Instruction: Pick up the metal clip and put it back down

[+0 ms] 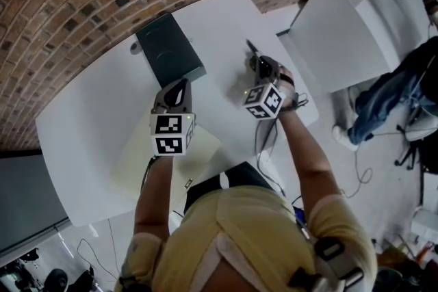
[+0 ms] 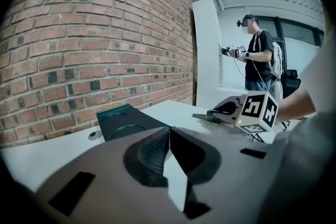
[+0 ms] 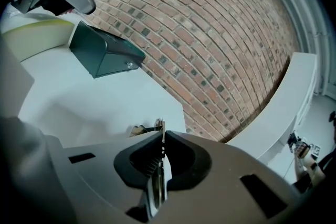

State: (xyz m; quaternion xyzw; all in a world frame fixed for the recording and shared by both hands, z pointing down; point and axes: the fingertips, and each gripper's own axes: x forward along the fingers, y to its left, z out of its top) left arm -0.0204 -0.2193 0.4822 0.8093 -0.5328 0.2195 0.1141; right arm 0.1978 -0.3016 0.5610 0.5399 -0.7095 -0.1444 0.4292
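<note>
While the left gripper (image 1: 180, 85) idles above a pale mat (image 1: 137, 164) w/ jaws together on nothing, the right gripper (image 3: 162, 138) has its jaws pinched almost fully together on the metal clip (image 2: 206, 118). A thin strip of the clip pokes out past the tips.

From where I stand, the clip sits low over the far right part of the white table (image 1: 89, 120). It is near the table's edge & well apart from the dark green box (image 1: 170, 51). Whether it touches the tabletop can't be told from any view.

Judging by that, the pick-up looks done & the put-down is the step in hand. To do it well:
- Bring the clip down till it rests on the surface before easing the jaws, so it doesn't drop & bounce.
- Set it a bit inboard, since the edge is close & a skidding clip could go over.
- Keep the gripper's tilt steady so the clip lands flat, not on a corner.
- Open slowly, as thin metal may cling to one pad, then back out along the jaw line w/o dragging it.
- The left gripper is best kept clear of the spot.
</note>
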